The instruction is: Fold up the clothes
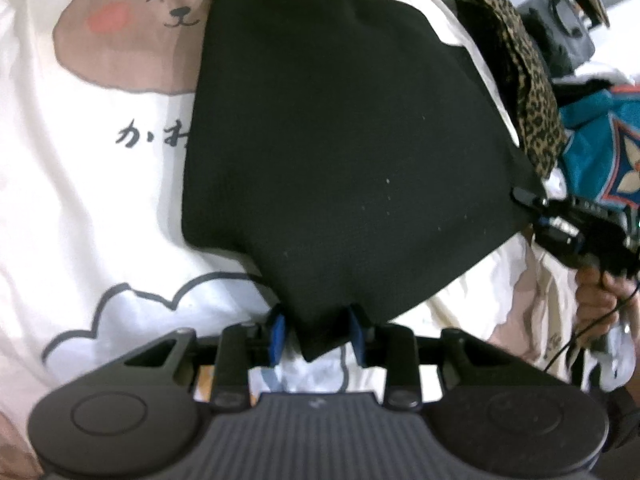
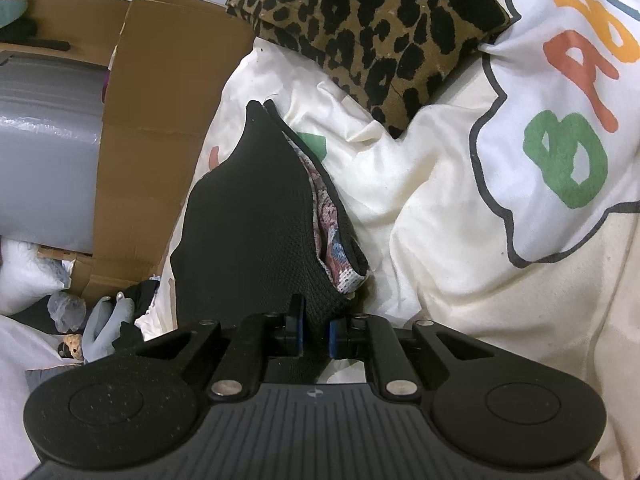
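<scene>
A black knitted garment is spread over the white printed bed cover. My left gripper has its blue pads on either side of the garment's near corner; the jaws are shut on it. My right gripper pinches the garment's right corner in the left wrist view. In the right wrist view the right gripper is shut on the black fabric, which rises folded and shows a patterned lining.
A leopard-print cushion lies at the bed's far side, also in the left wrist view. A cardboard box and clutter stand left of the bed. A teal patterned cloth lies at right.
</scene>
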`<state>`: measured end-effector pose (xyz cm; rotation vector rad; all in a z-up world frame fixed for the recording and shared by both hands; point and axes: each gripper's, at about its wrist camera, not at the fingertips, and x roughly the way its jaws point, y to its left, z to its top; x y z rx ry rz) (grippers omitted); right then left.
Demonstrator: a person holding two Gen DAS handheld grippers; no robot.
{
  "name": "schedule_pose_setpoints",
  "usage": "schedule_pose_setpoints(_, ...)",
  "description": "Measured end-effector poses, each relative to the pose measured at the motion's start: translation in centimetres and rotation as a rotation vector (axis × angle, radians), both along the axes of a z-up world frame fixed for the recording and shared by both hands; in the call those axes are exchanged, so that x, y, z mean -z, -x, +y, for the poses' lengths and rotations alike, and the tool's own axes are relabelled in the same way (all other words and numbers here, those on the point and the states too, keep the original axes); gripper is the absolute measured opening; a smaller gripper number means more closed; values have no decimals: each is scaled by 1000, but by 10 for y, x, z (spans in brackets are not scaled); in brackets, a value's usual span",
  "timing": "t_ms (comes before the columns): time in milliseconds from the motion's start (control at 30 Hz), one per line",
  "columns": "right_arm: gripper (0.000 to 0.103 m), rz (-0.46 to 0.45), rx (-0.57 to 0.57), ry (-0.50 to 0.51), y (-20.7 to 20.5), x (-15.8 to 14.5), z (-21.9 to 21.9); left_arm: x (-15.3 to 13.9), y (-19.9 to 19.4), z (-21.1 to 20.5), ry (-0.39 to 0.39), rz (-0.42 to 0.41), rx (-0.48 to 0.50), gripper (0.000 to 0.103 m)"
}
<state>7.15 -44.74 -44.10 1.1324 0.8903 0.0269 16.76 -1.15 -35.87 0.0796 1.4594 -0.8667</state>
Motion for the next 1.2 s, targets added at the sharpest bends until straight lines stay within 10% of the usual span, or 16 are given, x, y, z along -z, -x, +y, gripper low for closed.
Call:
schedule_pose_setpoints(200,10,0,-15,16,-3,-1,0,-6,-9,26,12,58,-29,8)
schedule_pose_setpoints(533,8,13,-29,10,-1,-2,3,1,-12,-27,-93,90,-30,6)
schedule_pose_setpoints(1200,7,-8,-302,46,23,-22,39,-21,47,10,-294,143,-98,6)
